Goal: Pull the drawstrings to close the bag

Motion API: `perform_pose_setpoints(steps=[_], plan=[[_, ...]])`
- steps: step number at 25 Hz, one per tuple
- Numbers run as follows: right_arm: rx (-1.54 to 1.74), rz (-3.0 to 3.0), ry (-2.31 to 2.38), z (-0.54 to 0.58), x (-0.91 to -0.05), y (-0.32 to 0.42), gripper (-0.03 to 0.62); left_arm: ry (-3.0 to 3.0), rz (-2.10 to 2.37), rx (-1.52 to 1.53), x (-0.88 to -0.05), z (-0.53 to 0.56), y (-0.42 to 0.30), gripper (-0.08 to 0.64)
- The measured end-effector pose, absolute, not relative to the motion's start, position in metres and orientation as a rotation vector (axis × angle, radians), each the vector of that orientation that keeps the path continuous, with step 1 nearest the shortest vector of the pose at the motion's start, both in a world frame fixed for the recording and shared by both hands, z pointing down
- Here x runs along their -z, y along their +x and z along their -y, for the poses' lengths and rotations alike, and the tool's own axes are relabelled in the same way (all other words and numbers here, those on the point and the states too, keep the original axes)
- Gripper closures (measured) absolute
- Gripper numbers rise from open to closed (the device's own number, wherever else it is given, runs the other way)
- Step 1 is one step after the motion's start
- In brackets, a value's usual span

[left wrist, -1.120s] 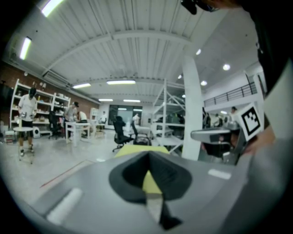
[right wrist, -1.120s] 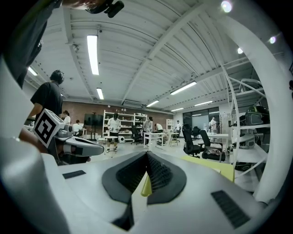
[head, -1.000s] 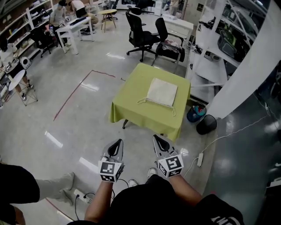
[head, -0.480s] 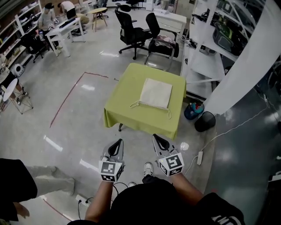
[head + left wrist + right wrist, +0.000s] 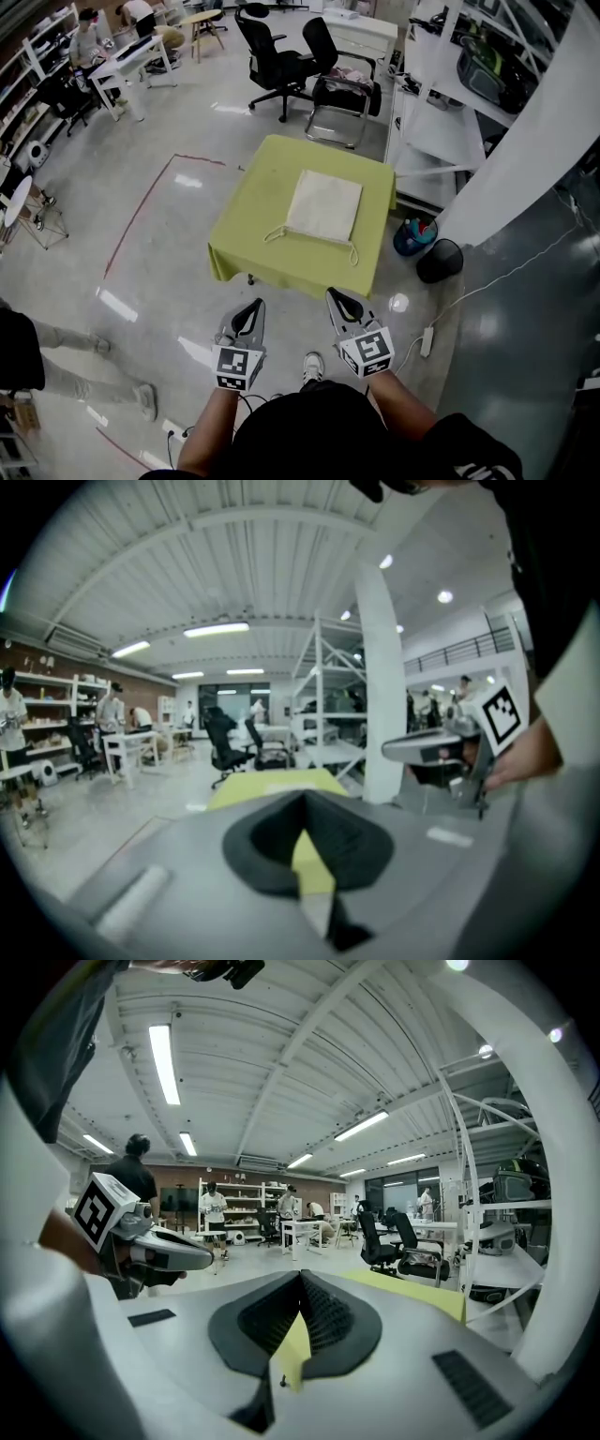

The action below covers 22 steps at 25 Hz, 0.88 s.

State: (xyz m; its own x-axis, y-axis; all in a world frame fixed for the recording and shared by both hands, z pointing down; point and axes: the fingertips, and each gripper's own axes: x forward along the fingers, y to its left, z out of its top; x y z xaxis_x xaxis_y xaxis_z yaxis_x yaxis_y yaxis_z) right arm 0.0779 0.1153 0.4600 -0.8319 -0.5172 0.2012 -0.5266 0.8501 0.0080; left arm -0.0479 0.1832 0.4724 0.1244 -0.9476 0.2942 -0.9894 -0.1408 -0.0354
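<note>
Bag: cream cloth bag (image 5: 323, 206) lies flat near the middle of the table (image 5: 246, 253). Its mouth edge faces the person, which I judge is so the cords can be reached from the approach side.
Drawstrings: left drawstring (image 5: 273, 234) and right drawstring (image 5: 352, 253) trail off the two near corners onto the green cloth. Both look slack, so the mouth reads as not yet drawn closed.
Table: covered in a green cloth and standing on open floor (image 5: 141, 225), well ahead of both tools. Nothing else is visible on it.
Left hand-held gripper (image 5: 250, 307): jaws together, pads meeting with nothing between them. It is held in the air in front of the person, pointing toward the table and well apart from the bag.
Right hand-held gripper (image 5: 337, 299): jaws likewise together and empty. It sits just beside the left one at about the same height and touches nothing.
Why held so: the pair is side by side, one per cord, each roughly on the side of the drawstring it would take. Judged a carrying posture for the walk-up.
Step in hand: approach; the pull has not begun.
Next move calls for: opening each pair of jaws before taking a cord.
</note>
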Motion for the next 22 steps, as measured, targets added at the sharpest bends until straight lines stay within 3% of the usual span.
perform_pose_setpoints(steps=[22], plan=[[-0.093,2.798,0.783,-0.009,-0.486,0.084,0.586,2.2,1.897,-0.439,-0.494,-0.07,-0.053,0.554]])
